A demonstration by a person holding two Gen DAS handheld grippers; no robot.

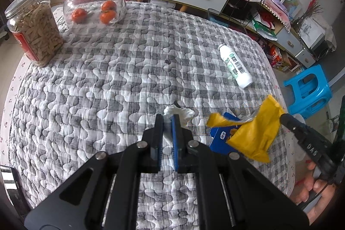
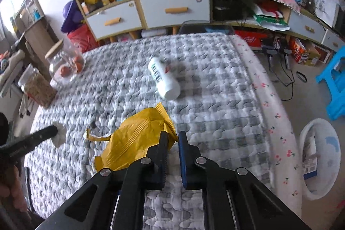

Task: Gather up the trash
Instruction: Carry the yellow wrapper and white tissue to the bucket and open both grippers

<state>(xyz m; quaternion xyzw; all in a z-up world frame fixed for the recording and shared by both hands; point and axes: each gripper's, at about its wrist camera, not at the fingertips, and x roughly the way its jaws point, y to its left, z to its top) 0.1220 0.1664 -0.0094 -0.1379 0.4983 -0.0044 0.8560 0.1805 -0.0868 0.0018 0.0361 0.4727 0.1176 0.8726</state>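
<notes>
Left gripper (image 1: 167, 122) fingers pinch a crumpled tissue (image 1: 180, 114); right gripper (image 2: 173, 137) fingers nip the yellow wrapper (image 2: 133, 139). Right of them, the white bin (image 2: 332, 167) holds a box (image 2: 310, 162).

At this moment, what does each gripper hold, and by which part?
The left gripper pinches the crumpled white tissue around its middle. The right gripper holds the yellow wrapper by its right edge, near the crimped end.
</notes>
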